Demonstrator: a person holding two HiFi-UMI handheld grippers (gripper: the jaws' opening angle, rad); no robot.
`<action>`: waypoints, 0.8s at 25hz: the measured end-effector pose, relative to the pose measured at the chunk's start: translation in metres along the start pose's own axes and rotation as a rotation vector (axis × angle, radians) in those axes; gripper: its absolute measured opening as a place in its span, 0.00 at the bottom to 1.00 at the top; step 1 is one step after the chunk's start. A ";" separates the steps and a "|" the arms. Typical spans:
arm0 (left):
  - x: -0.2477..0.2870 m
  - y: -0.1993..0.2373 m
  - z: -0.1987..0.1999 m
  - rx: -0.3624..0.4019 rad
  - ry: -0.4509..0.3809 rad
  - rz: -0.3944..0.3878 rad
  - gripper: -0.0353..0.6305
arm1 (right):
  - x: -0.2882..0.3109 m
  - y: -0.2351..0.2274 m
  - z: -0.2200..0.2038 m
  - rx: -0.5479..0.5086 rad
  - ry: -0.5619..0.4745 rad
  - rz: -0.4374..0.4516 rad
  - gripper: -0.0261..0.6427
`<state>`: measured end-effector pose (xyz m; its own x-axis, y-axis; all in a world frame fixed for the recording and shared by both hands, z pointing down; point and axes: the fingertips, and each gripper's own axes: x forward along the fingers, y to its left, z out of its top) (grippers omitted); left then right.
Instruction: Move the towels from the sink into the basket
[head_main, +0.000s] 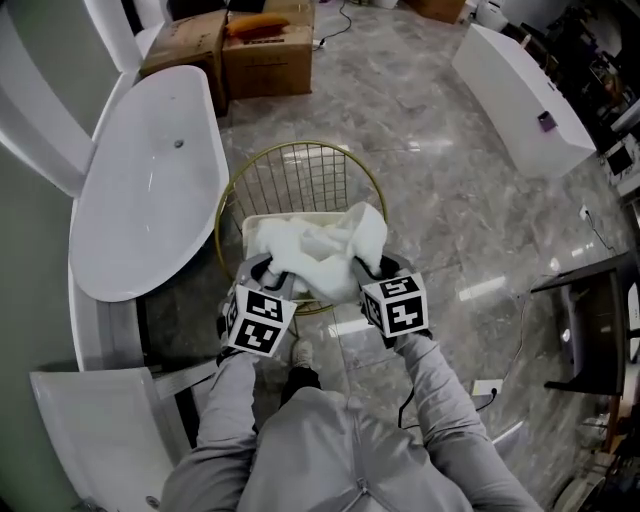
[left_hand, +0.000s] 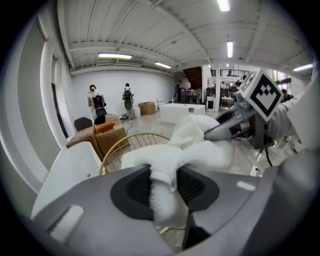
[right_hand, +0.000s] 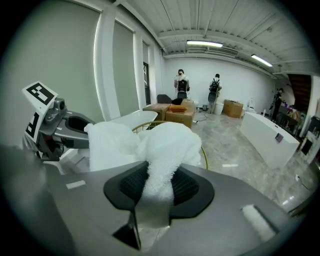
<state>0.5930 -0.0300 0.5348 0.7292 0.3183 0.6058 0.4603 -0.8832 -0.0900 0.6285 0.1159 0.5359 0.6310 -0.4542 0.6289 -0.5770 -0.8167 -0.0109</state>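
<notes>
Holding white towel over wire basket, left claw and right claw both clamped on it.

Person, from above:
- top: light grey, long-sleeved, with a seam or zip down the front
- left sleeve and right sleeve: same grey, creased
- trouser leg: dark
- shoe: pale

Hand-held rig:
- left gripper: smooth grey moulded shell with a small pale rectangular patch
- pads: black, ribbed, set in rounded black recesses
- left cube: white faces with black square markers
- right gripper: same grey build, same black ribbed recesses
- right cube: white faces with black square markers
- cable: thin, black, beneath the right gripper
</notes>
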 end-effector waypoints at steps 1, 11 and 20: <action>0.009 0.010 -0.003 0.000 0.016 -0.009 0.32 | 0.015 0.000 0.002 0.000 0.015 0.001 0.22; 0.096 0.055 -0.062 -0.033 0.191 -0.122 0.32 | 0.121 0.002 -0.032 -0.025 0.239 -0.005 0.22; 0.147 0.059 -0.104 -0.031 0.319 -0.170 0.32 | 0.175 -0.002 -0.075 0.014 0.369 0.023 0.22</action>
<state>0.6746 -0.0712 0.7010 0.4469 0.3423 0.8265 0.5421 -0.8386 0.0542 0.7010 0.0643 0.7048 0.3875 -0.3154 0.8662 -0.5798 -0.8139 -0.0370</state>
